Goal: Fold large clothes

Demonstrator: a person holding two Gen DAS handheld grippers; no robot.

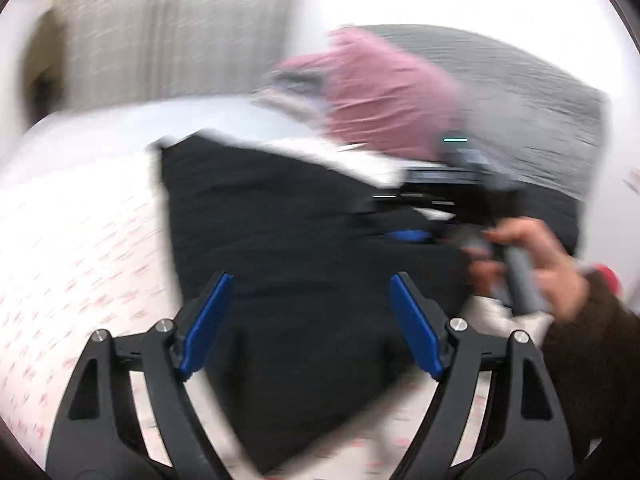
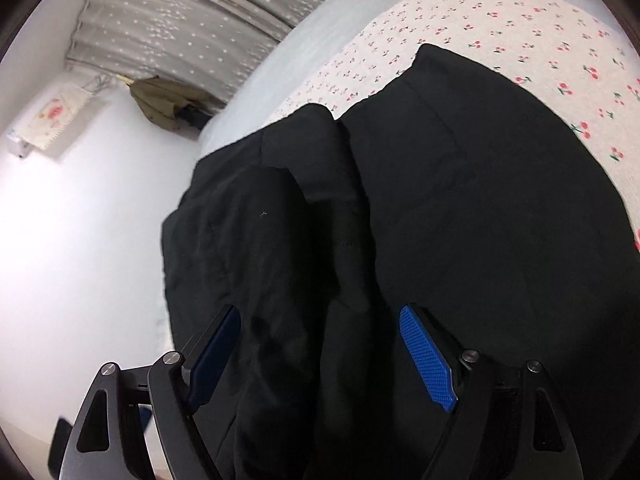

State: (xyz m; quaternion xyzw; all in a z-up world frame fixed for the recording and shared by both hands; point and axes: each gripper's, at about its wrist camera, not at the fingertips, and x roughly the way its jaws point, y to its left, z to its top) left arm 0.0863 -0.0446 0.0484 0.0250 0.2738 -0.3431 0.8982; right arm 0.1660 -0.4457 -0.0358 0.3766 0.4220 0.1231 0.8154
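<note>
A large black garment (image 1: 280,220) lies spread on a bed with a cherry-print sheet (image 1: 80,240). My left gripper (image 1: 312,280) hovers open above the garment's near part, with nothing pinched between its blue pads. The left wrist view is blurred. In it a person's hand (image 1: 552,268) holds the other tool at the right, over the same cloth. In the right wrist view the black garment (image 2: 460,200) shows thick folds, one layer lapped over another. My right gripper (image 2: 320,312) stands open, with a ridge of the cloth lying loose between its fingers.
The cherry-print sheet (image 2: 520,32) runs to the far right. A pink cloth (image 1: 380,92) and a grey blanket (image 1: 540,112) lie at the bed's far end. A grey starred curtain (image 2: 180,20), a hanging olive garment (image 2: 160,100) and a white wall (image 2: 80,220) flank the bed.
</note>
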